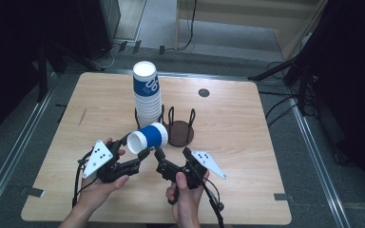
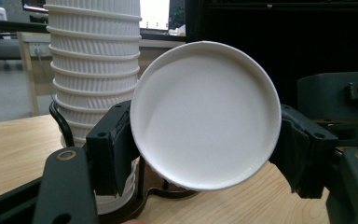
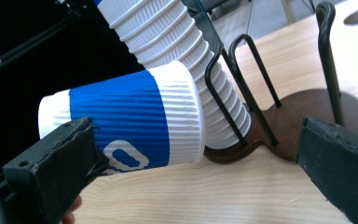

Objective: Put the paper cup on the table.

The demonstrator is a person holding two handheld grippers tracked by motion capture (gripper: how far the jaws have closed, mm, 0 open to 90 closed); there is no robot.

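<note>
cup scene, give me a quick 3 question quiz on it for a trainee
1. True or false: the left gripper holds the single blue and white cup on its side.
2. Where does the cup stack stand? A) in the wire holder B) on the floor C) in a box
3. Fill in: the right gripper has its jaws ____.

Key: 1 true; 2 A; 3 open, closed on nothing.
</note>
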